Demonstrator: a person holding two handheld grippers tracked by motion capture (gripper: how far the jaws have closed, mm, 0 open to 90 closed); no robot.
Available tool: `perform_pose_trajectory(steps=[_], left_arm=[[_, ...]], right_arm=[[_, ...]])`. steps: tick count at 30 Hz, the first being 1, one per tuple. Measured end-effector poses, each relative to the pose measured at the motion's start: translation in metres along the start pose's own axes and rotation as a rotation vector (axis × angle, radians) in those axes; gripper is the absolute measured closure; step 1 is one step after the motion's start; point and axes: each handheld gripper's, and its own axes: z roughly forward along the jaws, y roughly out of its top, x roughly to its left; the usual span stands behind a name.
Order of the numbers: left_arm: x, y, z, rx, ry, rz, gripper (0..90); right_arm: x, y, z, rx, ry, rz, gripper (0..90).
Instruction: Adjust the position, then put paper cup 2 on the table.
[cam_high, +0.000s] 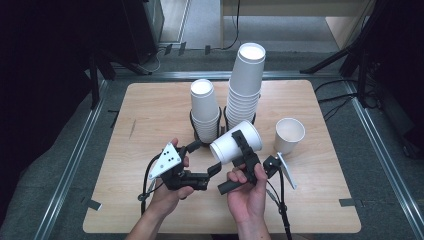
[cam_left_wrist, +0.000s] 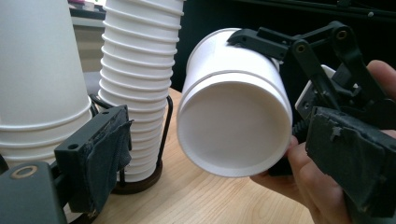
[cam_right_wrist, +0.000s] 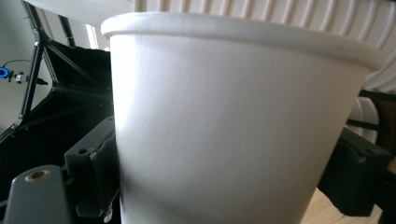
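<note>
We see right gripper (cam_high: 243, 150) clamping paper cup (cam_high: 235, 142), tipped on its side above table (cam_high: 150, 115) near centre, base toward left gripper (cam_high: 212, 170). Left gripper's jaws spread apart, nothing between them. Two cup stacks (cam_high: 245, 85) just beyond; single cup (cam_high: 289, 134) to right.

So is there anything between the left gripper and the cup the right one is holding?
Nothing visible. The left gripper stands open just short of the held cup, whose base faces its jaws with only open air between. The right gripper clamps the cup's side, away from that gap.
</note>
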Motion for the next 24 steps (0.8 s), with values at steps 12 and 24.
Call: perform_pose_trajectory(steps=[12,24], left_arm=[[0.003,0.001,-0.001,0.011,0.003,0.0,7.1],[0.011,0.005,-0.003,0.009,-0.017,-0.02,7.0]], right_arm=[[0.007,0.01,-0.009,-0.016,0.029,-0.132,13.6],[0.006,0.023,-0.012,-0.015,-0.076,-0.331,13.7]])
